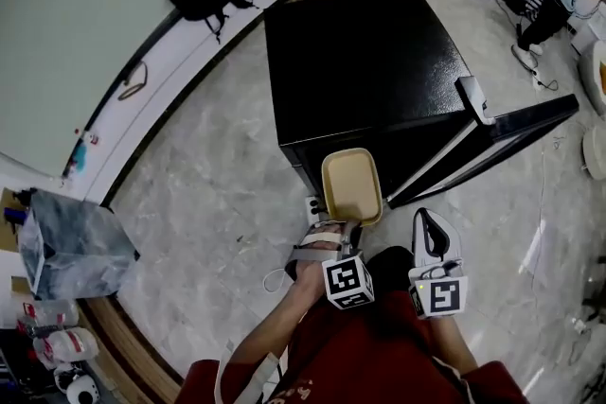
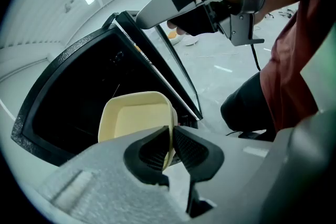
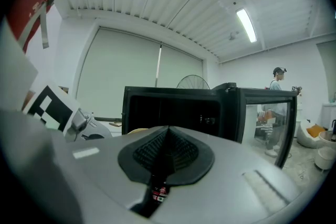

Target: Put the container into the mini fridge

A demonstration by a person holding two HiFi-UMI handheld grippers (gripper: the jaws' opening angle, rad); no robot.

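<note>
My left tool pinches the container rim; right tool closed, empty. I'd slide it level into the mini fridge.

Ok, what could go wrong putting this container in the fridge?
The left gripper pinches the container by one rim edge only, so it may tilt or slip. It hangs just before the mini fridge opening, beside the open door; it could clip the frame going in.
</note>
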